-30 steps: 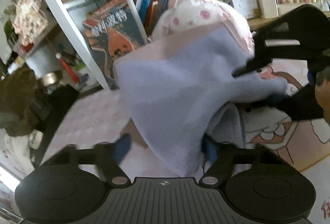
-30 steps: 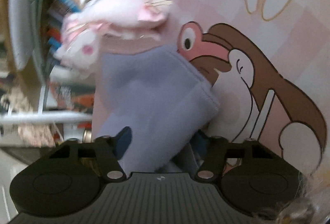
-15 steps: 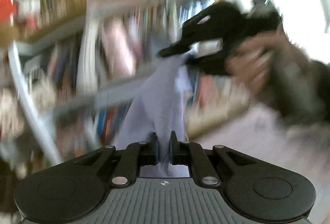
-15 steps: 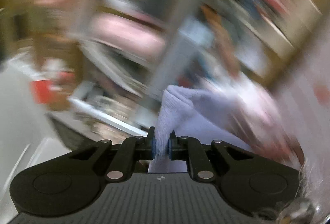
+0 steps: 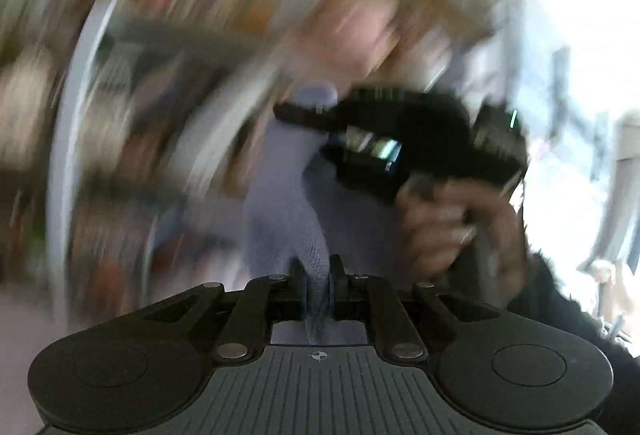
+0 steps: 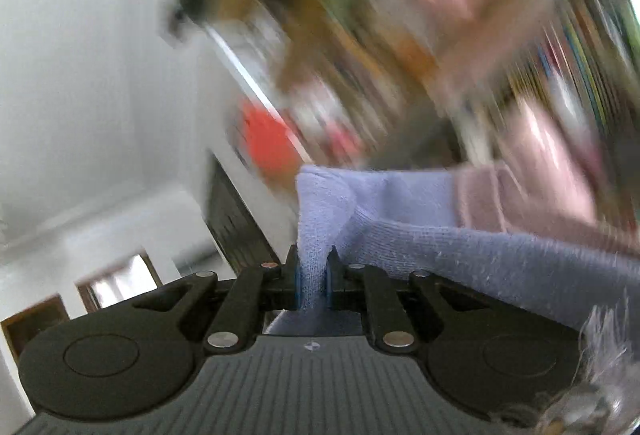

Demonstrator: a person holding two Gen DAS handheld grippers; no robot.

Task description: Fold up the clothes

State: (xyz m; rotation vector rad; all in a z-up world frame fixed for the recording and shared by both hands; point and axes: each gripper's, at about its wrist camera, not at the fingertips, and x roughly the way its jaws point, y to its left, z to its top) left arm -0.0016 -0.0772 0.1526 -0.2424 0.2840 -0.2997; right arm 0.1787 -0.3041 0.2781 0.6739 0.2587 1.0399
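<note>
Whereas one second ago both grippers stood open around the lavender garment as it lay on the pink surface, the jaws have since closed on it and both hands have lifted it clear. The garment is now airborne between the two tools, so the pick-up step appears complete; the next step is judged to be shaking it out or laying it flat for the first fold.

Nearest the left wrist camera, the left gripper (image 5: 318, 285) is clenched on a bunched edge of the lavender garment (image 5: 280, 203), with fabric pinched between the blue pads. From there the cloth rises as a twisted band toward the right gripper (image 5: 308, 113), which is held by a hand (image 5: 452, 223) farther off and bites the cloth at its far end.

Nearest the right wrist camera, the right gripper (image 6: 313, 283) is likewise clamped on a fold of the garment (image 6: 460, 255), which trails away to the right. A pink panel (image 6: 500, 195) adjoins it; whether it belongs to the garment cannot be told.

Beyond, the bookshelves (image 5: 180, 35) are motion-blurred.
</note>
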